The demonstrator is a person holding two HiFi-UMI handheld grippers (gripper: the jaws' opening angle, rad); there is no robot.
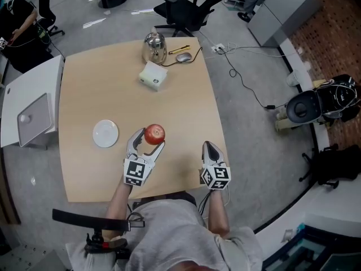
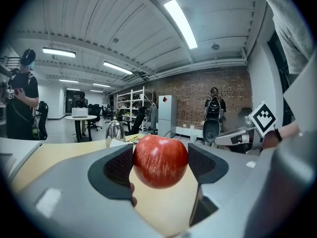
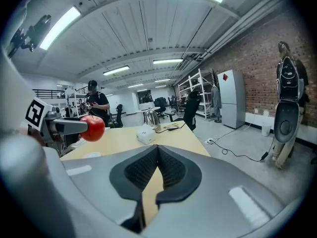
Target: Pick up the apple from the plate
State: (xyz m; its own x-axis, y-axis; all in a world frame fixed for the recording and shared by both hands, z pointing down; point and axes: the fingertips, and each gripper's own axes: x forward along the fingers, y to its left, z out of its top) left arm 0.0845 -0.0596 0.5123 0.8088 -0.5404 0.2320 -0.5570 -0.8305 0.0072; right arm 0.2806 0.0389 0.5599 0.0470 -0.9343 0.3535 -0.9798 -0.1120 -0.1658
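A red apple (image 1: 154, 133) is held clear of the table between the dark pads of my left gripper (image 1: 150, 141), which is shut on it. In the left gripper view the apple (image 2: 160, 160) fills the gap between the two pads. The small white plate (image 1: 105, 133) lies bare on the wooden table (image 1: 101, 95), to the left of the apple. My right gripper (image 1: 210, 148) hovers near the table's front right edge, shut with nothing in it; its pads (image 3: 171, 170) meet. The right gripper view also catches the apple (image 3: 92, 128) at the left.
At the table's far end stand a steel kettle (image 1: 154, 47), a white box (image 1: 153, 74), a grey mouse (image 1: 184, 57) and a yellow pen. A white side table (image 1: 28, 103) with a tablet sits left. A black office chair (image 1: 183, 10) and floor cables lie beyond.
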